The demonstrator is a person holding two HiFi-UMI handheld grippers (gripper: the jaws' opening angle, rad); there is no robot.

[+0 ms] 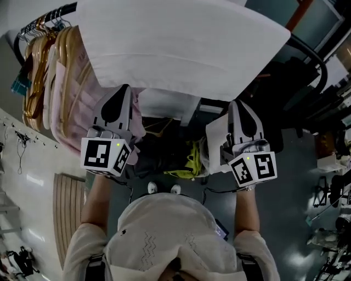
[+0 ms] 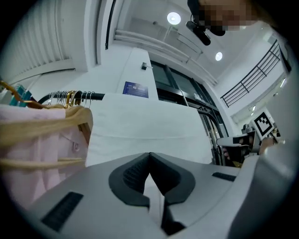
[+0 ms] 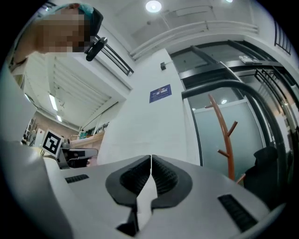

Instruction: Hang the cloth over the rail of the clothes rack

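- Big white rectangular cloth [image 1: 181, 46]: spread wide and flat at the top of the head view. Its upper edge sits level with the rail in the left gripper view, and both lower corners are held by grippers.
- Black metal rail of the clothes rack [image 1: 61, 10]: runs to the left of the cloth and carries hanger hooks; the cloth's edge is just beside them.
- Pale pink garments on tan wooden hangers [image 1: 66, 82]: bunched on the rail, just left of the cloth.
- Left grey hand-held gripper [image 1: 123, 89]: jaws pressed together, pinching a fold of the white cloth at its lower left, with a strip of cloth showing between the black pads.
- Right grey hand-held gripper [image 1: 237, 103]: jaws pressed together on the cloth's lower right corner, with a white flap hanging below the pads.
- Brown branching coat stand [image 3: 224, 135]: by the glass wall, well apart from the cloth.
- Yellow-green crumpled item [image 1: 192, 162]: low between the two grippers, on dark stuff.
- Small blue wall sign [image 2: 135, 88]: above the cloth.
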